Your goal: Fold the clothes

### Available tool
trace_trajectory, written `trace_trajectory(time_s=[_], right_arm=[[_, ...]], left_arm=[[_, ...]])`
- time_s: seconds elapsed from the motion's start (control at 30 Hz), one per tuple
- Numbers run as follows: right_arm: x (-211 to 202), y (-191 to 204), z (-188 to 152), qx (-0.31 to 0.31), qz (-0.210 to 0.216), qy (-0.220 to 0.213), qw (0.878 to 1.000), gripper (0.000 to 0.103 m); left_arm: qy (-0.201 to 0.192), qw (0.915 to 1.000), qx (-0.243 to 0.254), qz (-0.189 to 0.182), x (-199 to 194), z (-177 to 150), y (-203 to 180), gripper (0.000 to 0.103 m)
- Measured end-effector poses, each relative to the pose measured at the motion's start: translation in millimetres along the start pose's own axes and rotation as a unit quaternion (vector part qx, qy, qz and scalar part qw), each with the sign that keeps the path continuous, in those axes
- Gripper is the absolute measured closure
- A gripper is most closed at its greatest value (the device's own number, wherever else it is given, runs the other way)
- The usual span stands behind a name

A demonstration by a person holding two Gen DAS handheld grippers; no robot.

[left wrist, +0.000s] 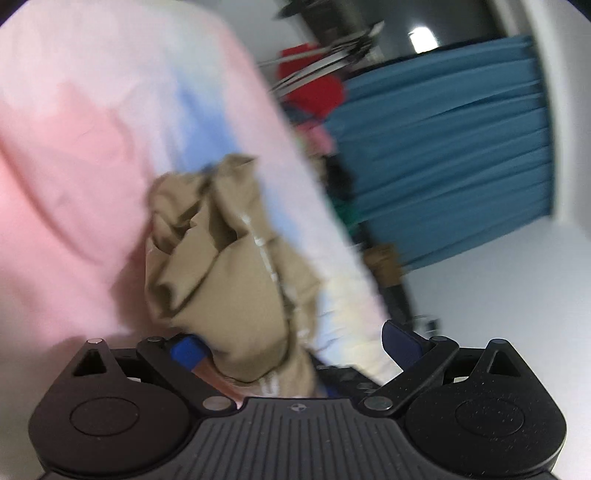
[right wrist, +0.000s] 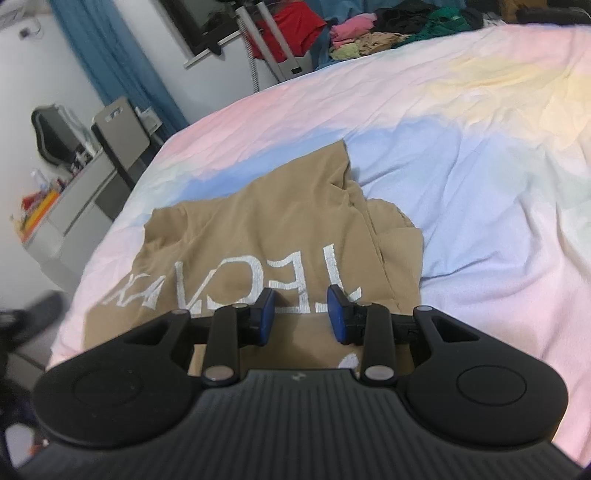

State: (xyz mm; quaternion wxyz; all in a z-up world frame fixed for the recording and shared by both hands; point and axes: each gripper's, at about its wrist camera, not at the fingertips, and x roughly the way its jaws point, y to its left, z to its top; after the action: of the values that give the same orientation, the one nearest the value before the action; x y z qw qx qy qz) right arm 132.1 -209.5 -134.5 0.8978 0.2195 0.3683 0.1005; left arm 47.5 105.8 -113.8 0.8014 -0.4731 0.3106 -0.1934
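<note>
**One tan shirt on bed, two grippers**

One tan t-shirt [right wrist: 258, 236] lies on the pastel bedsheet [right wrist: 480, 166], white lettering up; its long axis runs from near the right gripper [right wrist: 300, 314] away toward the bed's far side. Right jaws spread, hovering over the lettering, gripping nothing. Left gripper [left wrist: 295, 350]: jaws wide apart, bunched tan fabric between them; blurred, cannot tell if pinched. One clothes pile [right wrist: 388, 33] sits at the far edge.

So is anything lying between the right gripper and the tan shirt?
Nothing visible. The right gripper hangs open directly over the tan shirt, which lies on the bedsheet with only bare fabric under the fingers. The clothes pile sits far off at the bed's end.
</note>
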Motion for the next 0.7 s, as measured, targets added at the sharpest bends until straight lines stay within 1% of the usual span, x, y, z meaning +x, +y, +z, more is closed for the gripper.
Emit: trace_trajectory(time_s=[0.03, 0.07, 0.1, 0.13, 0.17, 0.2, 0.23, 0.27, 0.3, 0.37, 0.4, 0.43, 0.47, 0.5, 0.53, 0.6, 0.63, 0.7], right_arm=[[0, -3, 1, 0.012, 0.004, 0.000, 1.000, 0.069], [0, -6, 1, 0.023, 0.009, 0.001, 1.000, 0.069], [0, -9, 2, 0.034, 0.013, 0.002, 0.999, 0.070], [0, -12, 2, 0.045, 0.018, 0.003, 0.999, 0.070], [-1, -14, 3, 0.055, 0.023, 0.004, 0.998, 0.070], [-2, -15, 3, 0.063, 0.027, 0.005, 0.998, 0.070], [-4, -16, 5, 0.069, 0.028, 0.005, 0.997, 0.069], [-7, -16, 6, 0.074, 0.029, 0.006, 0.997, 0.069], [-10, -17, 8, 0.083, 0.035, 0.006, 0.996, 0.067], [-22, -18, 10, 0.110, 0.062, 0.007, 0.992, 0.067], [-28, -20, 10, 0.130, 0.086, 0.009, 0.988, 0.060], [-33, -22, 10, 0.150, 0.107, 0.012, 0.983, 0.045], [-37, -24, 8, 0.175, 0.131, 0.017, 0.976, 0.034], [-40, -27, 5, 0.202, 0.157, 0.023, 0.966, 0.015], [-40, -28, 1, 0.226, 0.180, 0.034, 0.957, 0.013], [-35, -29, -8, 0.267, 0.219, 0.063, 0.936, 0.013], [-30, -28, -13, 0.284, 0.232, 0.081, 0.927, 0.012], [-17, -29, -22, 0.318, 0.244, 0.105, 0.910, 0.013]], left_arm=[[-0.003, 0.9999, -0.004, -0.010, -1, -1, 1, 0.004], [0.002, 0.9999, -0.012, 0.000, 1, -1, 4, 0.004], [0.011, 0.9995, -0.023, 0.017, 5, -2, 9, 0.005], [0.021, 0.9986, -0.036, 0.033, 10, -2, 15, 0.009], [0.029, 0.9973, -0.052, 0.042, 13, -2, 21, 0.018], [0.036, 0.9958, -0.068, 0.050, 16, -1, 27, 0.023], [0.044, 0.9938, -0.085, 0.057, 19, -1, 33, 0.029], [0.044, 0.9935, -0.088, 0.058, 19, -2, 34, 0.035], [0.040, 0.9940, -0.085, 0.056, 18, -3, 33, 0.037], [0.032, 0.9948, -0.080, 0.053, 17, -4, 30, 0.049], [0.028, 0.9953, -0.078, 0.051, 16, -5, 28, 0.052], [0.024, 0.9956, -0.075, 0.050, 15, -6, 27, 0.055], [0.021, 0.9960, -0.072, 0.048, 14, -6, 25, 0.058], [0.017, 0.9963, -0.070, 0.046, 13, -7, 23, 0.059], [0.013, 0.9967, -0.067, 0.045, 12, -8, 22, 0.063], [0.005, 0.9972, -0.062, 0.041, 10, -9, 19, 0.066], [0.001, 0.9974, -0.059, 0.040, 9, -10, 17, 0.066], [-0.006, 0.9977, -0.057, 0.037, 8, -12, 15, 0.067]])
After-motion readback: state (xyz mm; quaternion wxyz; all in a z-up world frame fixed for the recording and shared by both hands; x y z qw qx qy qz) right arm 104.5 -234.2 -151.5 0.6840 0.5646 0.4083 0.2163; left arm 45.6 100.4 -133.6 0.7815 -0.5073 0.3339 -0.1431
